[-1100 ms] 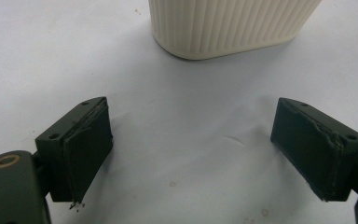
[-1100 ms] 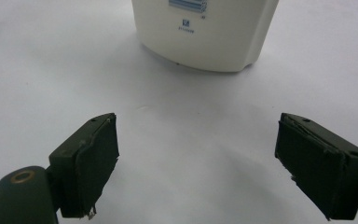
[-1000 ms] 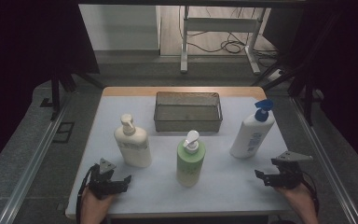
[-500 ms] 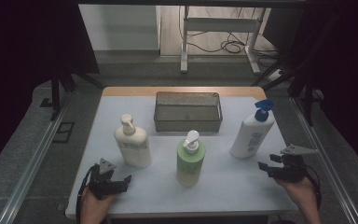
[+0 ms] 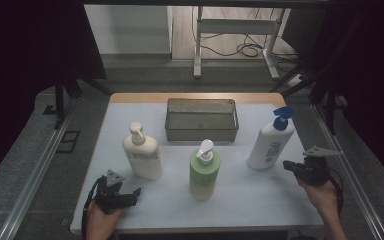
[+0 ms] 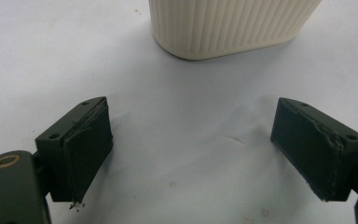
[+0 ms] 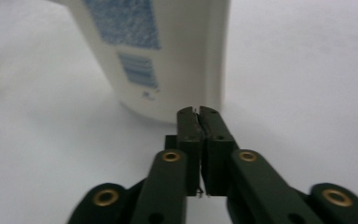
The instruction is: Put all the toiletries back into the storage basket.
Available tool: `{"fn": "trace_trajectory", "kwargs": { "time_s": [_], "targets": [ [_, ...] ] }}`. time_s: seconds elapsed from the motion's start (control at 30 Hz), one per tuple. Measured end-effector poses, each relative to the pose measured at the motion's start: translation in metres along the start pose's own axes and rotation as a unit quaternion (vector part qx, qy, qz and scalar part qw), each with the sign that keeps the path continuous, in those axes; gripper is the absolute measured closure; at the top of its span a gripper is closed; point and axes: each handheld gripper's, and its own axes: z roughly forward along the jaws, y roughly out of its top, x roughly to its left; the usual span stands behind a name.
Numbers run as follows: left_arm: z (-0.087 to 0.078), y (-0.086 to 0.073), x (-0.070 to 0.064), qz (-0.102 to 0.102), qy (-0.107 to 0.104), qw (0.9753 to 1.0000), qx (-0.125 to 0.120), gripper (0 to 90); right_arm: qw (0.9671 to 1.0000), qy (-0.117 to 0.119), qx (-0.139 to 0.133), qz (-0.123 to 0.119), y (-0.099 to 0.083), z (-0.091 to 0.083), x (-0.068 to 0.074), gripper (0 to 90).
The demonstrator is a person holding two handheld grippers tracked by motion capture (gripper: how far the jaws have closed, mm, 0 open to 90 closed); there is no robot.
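While the right tool [image 5: 291,166] sits low on the tabletop [image 5: 260,200] with its jaws pressed together on nothing, its tip is just beside the foot of the white bottle with the blue pump [image 5: 270,142], which stands upright near the right edge, in front of and to the right of the wire basket [image 5: 201,119]. In the right gripper view that bottle [image 7: 168,56] rises close ahead of the tips, seemingly not quite touching. The left tool [image 5: 130,195] rests near the front left corner, jaws spread wide, facing the ribbed base of the cream bottle [image 6: 233,25], a little apart from it. A green bottle [image 5: 204,172] stands between the two, nearer the front.

As I read it, the right hand is lining up on the blue-pump bottle. To do it well, the jaws need to spread before going further in, wide enough to pass the body, then take it fairly low and square across the narrow sides so the tall bottle does not tip or twist.
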Motion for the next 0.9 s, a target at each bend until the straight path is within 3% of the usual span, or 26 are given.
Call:
{"fn": "trace_trajectory", "kwargs": {
  "time_s": [0.07,0.53,0.9],
  "targets": [
    [0.000,0.000,0.000,0.001,0.000,1.0000,0.000,12.1,0.9999,-0.011,0.002,0.004,0.005,0.004,-0.004,90.0],
    [0.000,0.000,0.000,0.002,0.000,1.0000,0.001,12.1,0.9995,-0.023,-0.002,0.024,0.024,0.024,-0.027,89.9],
    [0.000,0.000,0.000,0.002,0.000,1.0000,0.001,12.1,0.9996,-0.001,-0.003,0.028,0.030,0.046,-0.033,88.6]
  ]
}}
